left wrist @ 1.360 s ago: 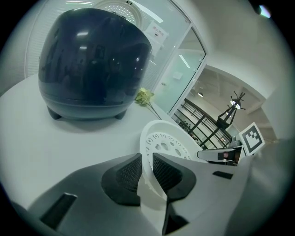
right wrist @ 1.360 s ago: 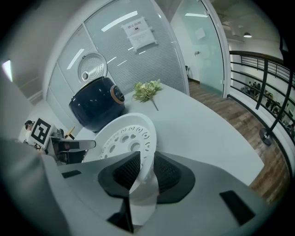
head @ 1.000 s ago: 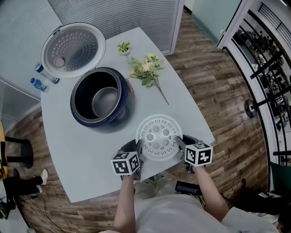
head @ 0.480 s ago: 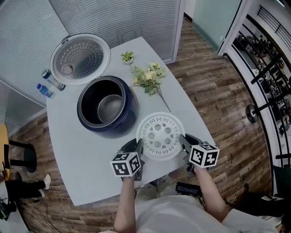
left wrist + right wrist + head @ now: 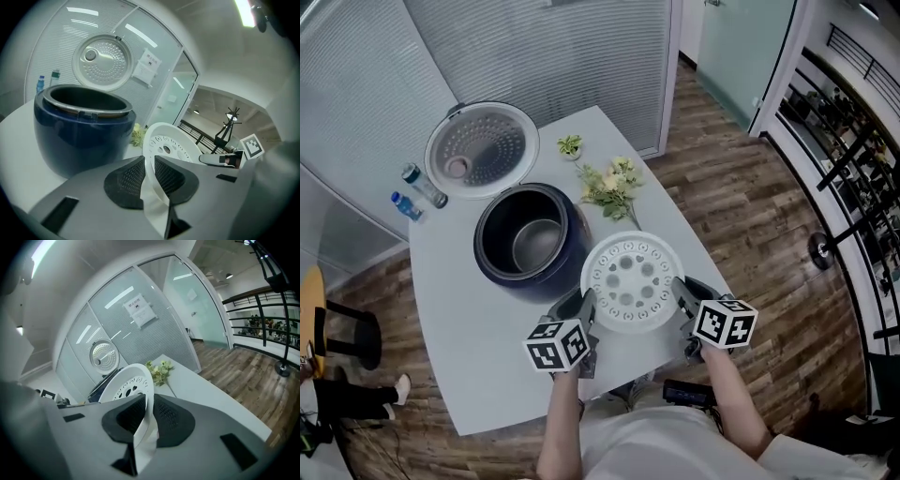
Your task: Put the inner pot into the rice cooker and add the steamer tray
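Bright, even ceiling light; both gripper views curve and darken at edges.

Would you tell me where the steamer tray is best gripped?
By its thin outer rim, at opposite edges, coming in from left and right: the steamer tray is wide, flat and perforated. The left gripper and right gripper are closing on that rim.

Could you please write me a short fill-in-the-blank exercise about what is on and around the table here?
1. The rice cooker has its lid swung ___.
2. The perforated steamer tray is ___ in colour.
3. To the left of the lid in the head view stand ___ bottles.
4. The inner pot sits ___ the cooker.

Missing words: open; white; two; inside.
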The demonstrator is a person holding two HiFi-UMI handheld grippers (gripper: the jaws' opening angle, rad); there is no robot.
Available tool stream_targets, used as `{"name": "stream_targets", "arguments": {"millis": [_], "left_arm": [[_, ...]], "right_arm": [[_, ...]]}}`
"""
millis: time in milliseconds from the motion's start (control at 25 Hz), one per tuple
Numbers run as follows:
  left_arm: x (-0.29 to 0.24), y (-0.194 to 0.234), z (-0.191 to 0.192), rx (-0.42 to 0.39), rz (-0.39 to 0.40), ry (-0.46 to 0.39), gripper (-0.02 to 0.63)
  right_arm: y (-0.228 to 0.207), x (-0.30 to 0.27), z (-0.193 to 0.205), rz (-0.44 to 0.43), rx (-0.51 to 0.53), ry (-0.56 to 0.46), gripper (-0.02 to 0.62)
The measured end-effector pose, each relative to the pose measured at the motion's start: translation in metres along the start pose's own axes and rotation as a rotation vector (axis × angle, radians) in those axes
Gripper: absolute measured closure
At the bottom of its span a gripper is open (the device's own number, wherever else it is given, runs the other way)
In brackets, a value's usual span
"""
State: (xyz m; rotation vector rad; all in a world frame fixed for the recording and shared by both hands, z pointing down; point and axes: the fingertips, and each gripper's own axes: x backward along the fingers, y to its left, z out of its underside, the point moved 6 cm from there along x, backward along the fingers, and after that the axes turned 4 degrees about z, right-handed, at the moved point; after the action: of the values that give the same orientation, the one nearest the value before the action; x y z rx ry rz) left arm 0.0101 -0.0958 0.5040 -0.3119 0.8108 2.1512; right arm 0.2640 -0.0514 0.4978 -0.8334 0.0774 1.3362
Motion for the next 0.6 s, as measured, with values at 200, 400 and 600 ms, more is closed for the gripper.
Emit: {"name": "stream_targets", "arguments": {"millis": [200, 400, 600], "left_arm": [[0.007, -0.003, -0.021, -0.014, 0.003, -0.045, 0.54], [0.011, 0.002, -0.039, -0.018, 0.002, -0.079, 0.541], [0.028, -0.003, -0.052, -0.014, 0.029, -0.12, 0.541]], "right_arm": [[0.01, -0.001, -0.018, -0.03, -0.003, -0.035, 0.532], [0.022, -0.008, -0.034, -0.051, 0.014, -0.056, 0.532], [0.037, -0.001, -0.047, -0.077, 0.029, -0.073, 0.532]]}}
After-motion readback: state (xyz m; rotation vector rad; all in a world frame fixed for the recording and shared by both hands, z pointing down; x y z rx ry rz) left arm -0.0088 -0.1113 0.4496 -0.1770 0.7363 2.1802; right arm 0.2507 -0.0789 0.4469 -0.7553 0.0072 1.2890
